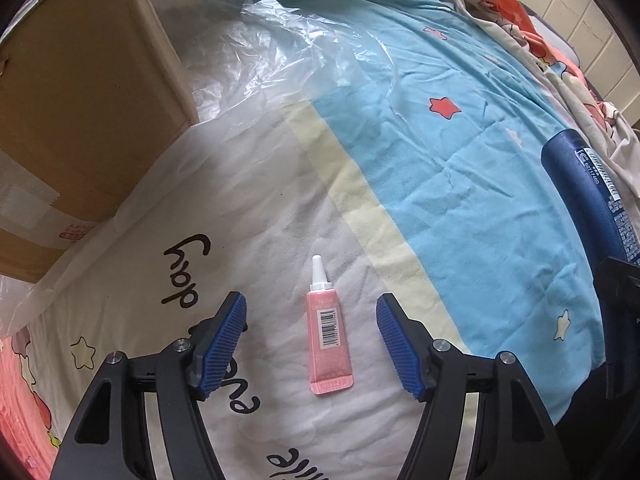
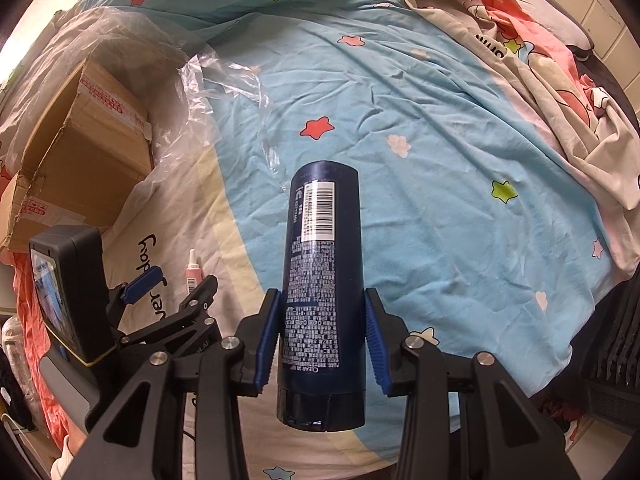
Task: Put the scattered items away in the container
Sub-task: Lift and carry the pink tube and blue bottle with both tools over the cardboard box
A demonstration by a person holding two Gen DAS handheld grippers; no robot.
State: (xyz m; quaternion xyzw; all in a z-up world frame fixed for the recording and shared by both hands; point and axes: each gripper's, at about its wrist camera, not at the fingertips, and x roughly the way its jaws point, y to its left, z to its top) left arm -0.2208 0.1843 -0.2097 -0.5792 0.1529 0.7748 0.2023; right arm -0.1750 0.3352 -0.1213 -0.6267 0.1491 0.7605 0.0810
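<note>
The left hand-held gripper (image 1: pixel 311 326) hangs low over the bed with its blue ribbed pads spread wide. Between them, touching neither, a small pink tube (image 1: pixel 327 340) lies flat on the white part of the bedsheet (image 1: pixel 460 200), its white nozzle pointing to the far side and its barcode facing up. At the far left stands a cardboard box (image 1: pixel 80 100), taped on its near side, with crumpled clear plastic film (image 1: pixel 288 52) spread over the sheet just to its right.

The right hand-held gripper (image 2: pixel 321 334) is clamped on a dark blue bottle (image 2: pixel 322 280): both pads press against its sides near the cap end, and the bottle points away from the camera with its barcode label up, over the light blue, star-printed part of the sheet. Whether the bottle touches the bed cannot be told. In the left wrist view the same bottle shows at the right edge, well apart from the tube.

A rumpled white and orange quilt (image 2: pixel 540 60) is bunched along the far right of the bed.
</note>
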